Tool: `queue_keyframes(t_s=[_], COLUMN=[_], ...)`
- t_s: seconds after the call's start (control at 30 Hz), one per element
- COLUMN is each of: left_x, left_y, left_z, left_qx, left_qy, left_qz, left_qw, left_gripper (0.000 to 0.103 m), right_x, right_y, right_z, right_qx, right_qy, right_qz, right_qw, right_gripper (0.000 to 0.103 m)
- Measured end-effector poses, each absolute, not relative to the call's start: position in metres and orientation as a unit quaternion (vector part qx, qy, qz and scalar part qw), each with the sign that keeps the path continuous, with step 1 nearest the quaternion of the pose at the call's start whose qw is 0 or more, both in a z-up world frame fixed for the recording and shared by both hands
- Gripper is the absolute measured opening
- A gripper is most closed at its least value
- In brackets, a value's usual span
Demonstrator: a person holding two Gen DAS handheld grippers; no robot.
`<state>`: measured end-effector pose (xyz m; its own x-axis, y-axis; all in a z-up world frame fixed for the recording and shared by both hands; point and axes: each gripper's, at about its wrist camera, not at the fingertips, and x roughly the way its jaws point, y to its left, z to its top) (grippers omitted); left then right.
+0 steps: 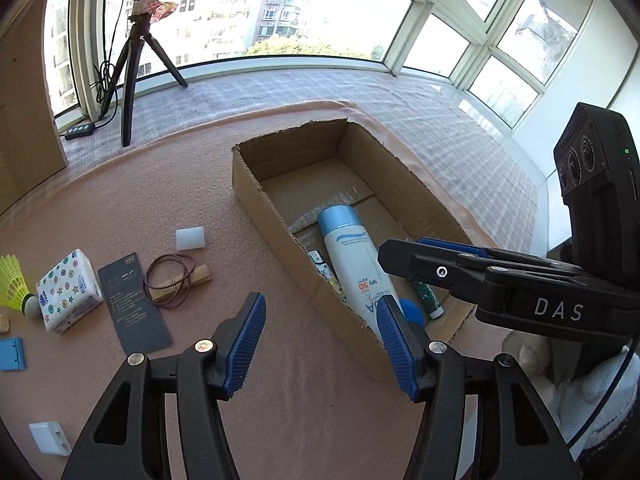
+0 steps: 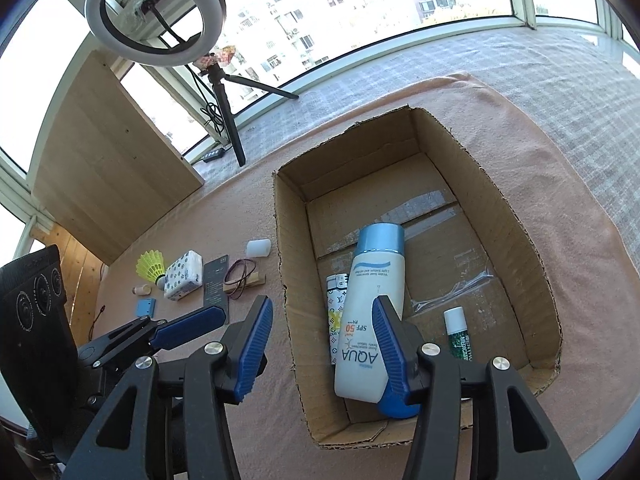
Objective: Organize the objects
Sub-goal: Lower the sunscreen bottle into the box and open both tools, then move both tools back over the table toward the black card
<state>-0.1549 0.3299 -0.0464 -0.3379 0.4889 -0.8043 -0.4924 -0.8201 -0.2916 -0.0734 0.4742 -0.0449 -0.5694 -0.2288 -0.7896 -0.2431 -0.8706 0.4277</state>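
My left gripper [image 1: 320,340] hangs with its blue ribbed pads apart and nothing between them, over the pink felt mat [image 1: 280,420] at the near corner of the open brown cardboard box [image 1: 256,196]. My right gripper [image 2: 322,344] is likewise spread and empty, poised above the box's near end (its right pad hides part of a blue round thing in the corner).

Inside the box lies a white sunscreen bottle with a pale blue cap [image 2: 370,300], cap towards the far wall. A slim patterned white tube [image 2: 335,312] lies touching it on the left, and a small green and white tube [image 2: 456,332] lies apart on the right.

Left of the box, on the mat, sit a translucent white cap [image 1: 191,238], a wooden clothes peg [image 1: 188,280] under a loop of brown hair ties [image 1: 168,280], a dark grey card [image 1: 134,302], a patterned tissue pack [image 1: 68,290], a yellow shuttlecock [image 1: 14,284], a small blue square piece [image 1: 11,354] and a white plug [image 1: 50,438].
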Motion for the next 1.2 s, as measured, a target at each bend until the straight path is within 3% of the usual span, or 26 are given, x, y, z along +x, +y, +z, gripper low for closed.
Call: queue_keyframes(t_s=[0.43,0.83,1.2], left_x=[-0.152,-0.161,-0.181], left_y=[0.195,0.046,-0.007], left_z=[-0.046,-0.074,-0.097], left_qx=[-0.491,-0.505,-0.525], left_qy=[-0.051,-0.067,-0.052], left_qz=[0.842,0.853,0.845], left_qw=[0.217,0.117,0.087], left_gripper=[0.062,0.063,0.063], right_x=[-0.08,-0.111,-0.147], right_y=[0.402,0.332,0.307], right_z=[-0.033,-0.067,-0.101], right_qx=[-0.469,-0.526,-0.556], right_qy=[0.24,0.222,0.205], right_qz=[0.849,0.816,0.802], right_qw=[-0.047,-0.089,-0.069], right_gripper=[0.048,0.048,0.048])
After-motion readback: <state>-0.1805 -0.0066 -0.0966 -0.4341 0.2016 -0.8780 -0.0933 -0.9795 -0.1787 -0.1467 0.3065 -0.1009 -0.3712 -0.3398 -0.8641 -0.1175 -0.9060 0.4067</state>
